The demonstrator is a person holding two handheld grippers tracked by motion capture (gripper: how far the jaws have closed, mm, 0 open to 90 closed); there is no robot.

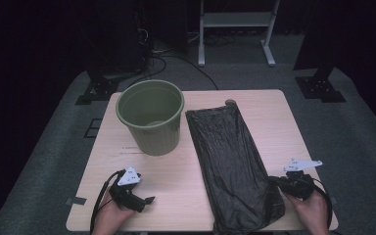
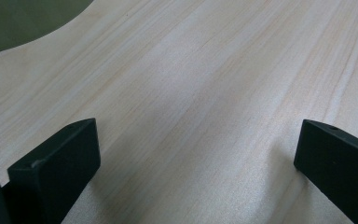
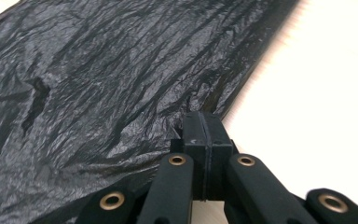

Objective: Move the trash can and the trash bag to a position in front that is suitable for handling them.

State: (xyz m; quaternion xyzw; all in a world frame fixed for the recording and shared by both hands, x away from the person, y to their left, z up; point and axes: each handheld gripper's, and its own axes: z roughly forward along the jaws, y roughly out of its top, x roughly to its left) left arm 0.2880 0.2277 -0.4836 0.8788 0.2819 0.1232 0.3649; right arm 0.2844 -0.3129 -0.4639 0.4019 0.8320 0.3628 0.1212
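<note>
My right gripper (image 3: 204,140) has its fingers closed on the near edge of the crinkled black plastic bin bag (image 1: 227,156) lying flat on the pale wooden counter (image 1: 171,176) beside the green plastic bin (image 1: 150,116); I'd lift slowly, keeping the film pinched; left gripper (image 2: 196,158) fingers spread, empty.

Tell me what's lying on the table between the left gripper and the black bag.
Nothing: in the high view, only bare wooden table lies between the left gripper and the black bag. The green bin stands farther back, off that line.
</note>
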